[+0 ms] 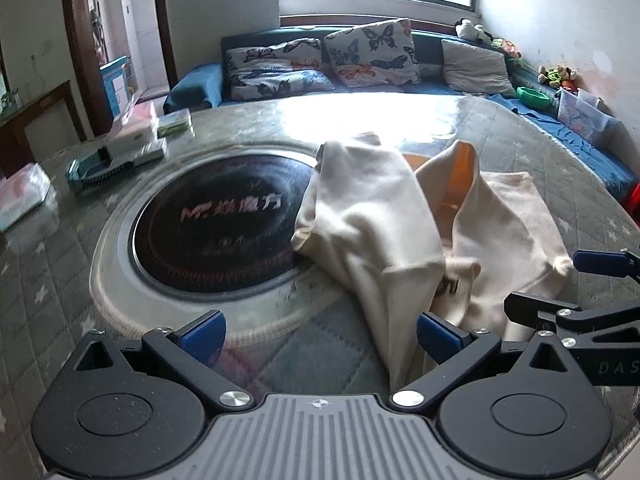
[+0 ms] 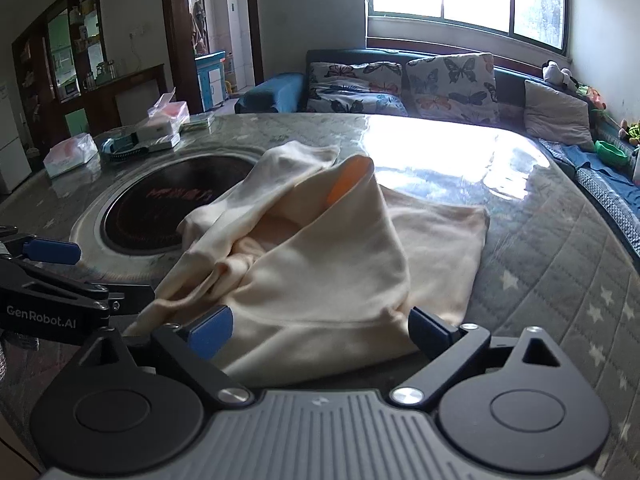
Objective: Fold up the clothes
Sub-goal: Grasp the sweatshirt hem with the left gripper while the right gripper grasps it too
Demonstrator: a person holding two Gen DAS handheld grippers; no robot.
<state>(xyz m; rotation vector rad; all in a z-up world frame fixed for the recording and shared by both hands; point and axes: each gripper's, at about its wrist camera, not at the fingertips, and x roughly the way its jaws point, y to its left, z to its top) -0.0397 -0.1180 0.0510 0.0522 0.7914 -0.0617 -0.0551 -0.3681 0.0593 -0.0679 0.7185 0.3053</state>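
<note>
A cream garment (image 1: 376,224) with an orange inside lies crumpled on the round table; it also shows in the right wrist view (image 2: 320,264). My left gripper (image 1: 320,338) is open, low over the table, with the garment's near fold hanging by its right finger. My right gripper (image 2: 320,330) is open, its fingers straddling the garment's near hem, and it shows at the right edge of the left wrist view (image 1: 592,284). The left gripper shows at the left edge of the right wrist view (image 2: 52,276).
The table (image 1: 520,136) has a grey star-patterned cover under clear plastic and a black round hotplate (image 1: 212,232) at its middle. Boxes and a brush (image 1: 100,168) sit at its far left. A blue sofa (image 1: 320,68) with cushions stands behind.
</note>
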